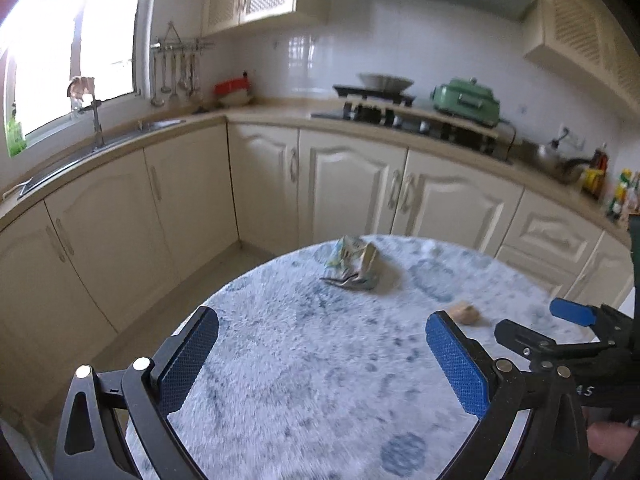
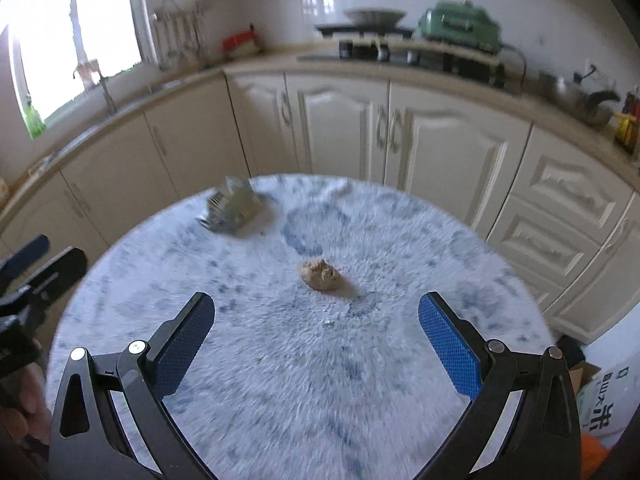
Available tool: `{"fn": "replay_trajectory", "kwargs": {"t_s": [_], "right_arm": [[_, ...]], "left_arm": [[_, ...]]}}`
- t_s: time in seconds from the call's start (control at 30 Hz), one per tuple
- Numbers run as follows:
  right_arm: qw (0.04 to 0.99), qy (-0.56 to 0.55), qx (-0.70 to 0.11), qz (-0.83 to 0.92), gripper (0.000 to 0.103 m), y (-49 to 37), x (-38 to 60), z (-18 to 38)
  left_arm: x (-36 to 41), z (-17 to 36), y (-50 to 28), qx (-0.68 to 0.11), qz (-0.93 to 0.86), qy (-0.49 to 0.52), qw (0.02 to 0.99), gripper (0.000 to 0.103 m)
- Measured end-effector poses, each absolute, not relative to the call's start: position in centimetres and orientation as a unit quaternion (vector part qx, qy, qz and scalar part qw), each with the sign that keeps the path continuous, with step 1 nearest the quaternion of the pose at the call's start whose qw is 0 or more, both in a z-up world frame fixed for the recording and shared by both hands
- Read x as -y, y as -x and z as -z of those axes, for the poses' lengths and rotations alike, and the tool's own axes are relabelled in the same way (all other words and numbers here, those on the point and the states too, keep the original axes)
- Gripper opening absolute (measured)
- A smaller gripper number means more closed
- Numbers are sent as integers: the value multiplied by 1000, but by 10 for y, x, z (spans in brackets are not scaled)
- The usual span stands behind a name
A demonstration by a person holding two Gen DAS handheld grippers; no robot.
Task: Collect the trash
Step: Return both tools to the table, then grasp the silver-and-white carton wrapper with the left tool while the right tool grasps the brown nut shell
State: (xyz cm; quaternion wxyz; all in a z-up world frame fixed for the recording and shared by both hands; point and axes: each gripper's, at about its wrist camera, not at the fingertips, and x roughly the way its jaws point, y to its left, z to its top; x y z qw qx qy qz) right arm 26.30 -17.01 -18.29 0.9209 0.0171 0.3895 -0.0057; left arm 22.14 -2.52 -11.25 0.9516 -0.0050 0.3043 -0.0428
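A crumpled green-and-white wrapper (image 1: 354,262) (image 2: 232,208) lies near the far edge of a round table with a fuzzy white-and-blue cover (image 1: 304,360) (image 2: 280,360). A small tan crumpled scrap (image 2: 322,275) (image 1: 464,313) rests near the table's middle. My left gripper (image 1: 322,330) hangs open over the table, short of the wrapper, nothing between its blue pads. My right gripper (image 2: 316,316) is open too, just short of the tan scrap. Each gripper shows at the edge of the other's view.
Cream kitchen cabinets (image 1: 344,192) curve around behind the table, with a sink and tap (image 1: 96,120) at left and a stove (image 1: 380,108) and green appliance (image 1: 466,100) at the back. A printed sack and box (image 2: 604,396) sit on the floor at right.
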Motion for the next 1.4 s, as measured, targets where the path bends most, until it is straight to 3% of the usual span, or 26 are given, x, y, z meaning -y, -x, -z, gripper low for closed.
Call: {"fn": "replay_trajectory", "kwargs": {"t_s": [0.27, 0.5, 0.9, 1.23, 1.27, 1.33, 1.4], "right_arm": [[897, -12, -442, 4, 80, -318, 182, 234], [901, 18, -434, -7, 35, -323, 179, 239], [903, -4, -429, -30, 34, -318, 181, 229], [905, -26, -423, -29, 34, -319, 194, 223], [906, -28, -422, -28, 34, -319, 195, 222], [906, -31, -421, -28, 34, -319, 197, 221], [906, -34, -421, -28, 34, -318, 199, 221]], "left_arm": [[26, 145, -279, -336, 43, 5, 941, 102], [32, 157, -306, -361, 50, -5, 931, 102], [50, 151, -367, -356, 54, -26, 932, 102], [92, 189, -454, -390, 58, -85, 915, 102], [94, 192, -462, -395, 63, -86, 912, 100], [96, 202, -477, -422, 84, -78, 899, 71], [89, 203, -482, -428, 108, -42, 896, 64]]}}
